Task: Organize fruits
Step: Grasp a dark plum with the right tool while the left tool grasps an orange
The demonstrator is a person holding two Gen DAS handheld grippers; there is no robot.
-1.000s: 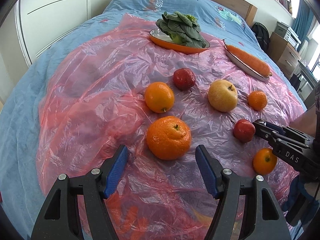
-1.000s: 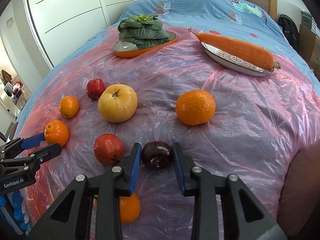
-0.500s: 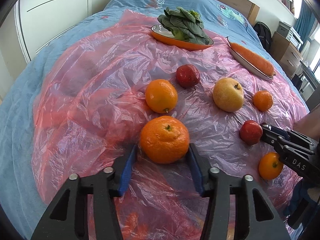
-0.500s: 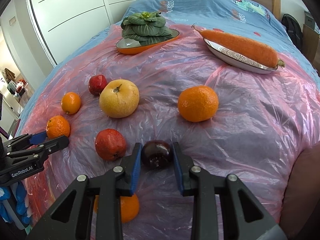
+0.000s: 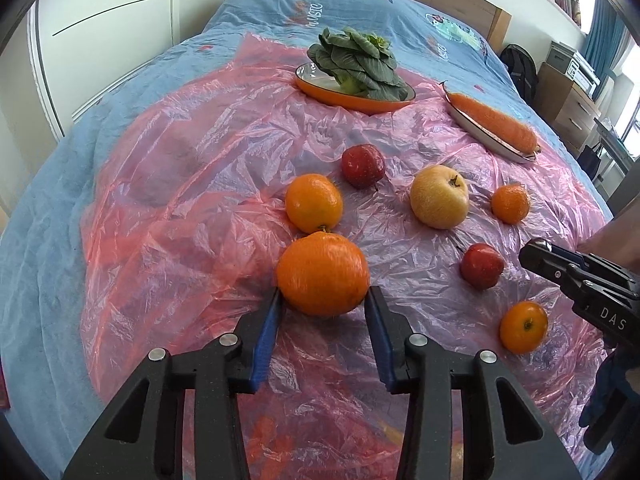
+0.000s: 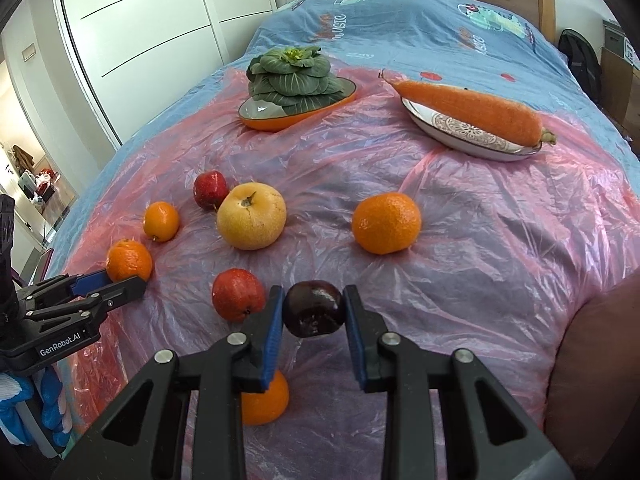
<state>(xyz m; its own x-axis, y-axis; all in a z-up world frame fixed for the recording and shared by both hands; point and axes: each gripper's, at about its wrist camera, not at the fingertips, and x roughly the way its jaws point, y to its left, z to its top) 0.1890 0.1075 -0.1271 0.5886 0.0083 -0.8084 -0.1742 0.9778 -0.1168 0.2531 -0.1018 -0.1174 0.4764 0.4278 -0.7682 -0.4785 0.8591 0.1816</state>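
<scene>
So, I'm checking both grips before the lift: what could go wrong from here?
The left gripper, jaws closing, pinches the large orange only at its near side, so it could squirt forward. The right gripper clamps a glossy dark plum, which may slip. The crinkled plastic sheet could let fruit roll.

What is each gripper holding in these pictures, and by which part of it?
The left gripper is closing on the large orange, pads at its sides. The right gripper holds the dark plum by its two opposite sides.
</scene>
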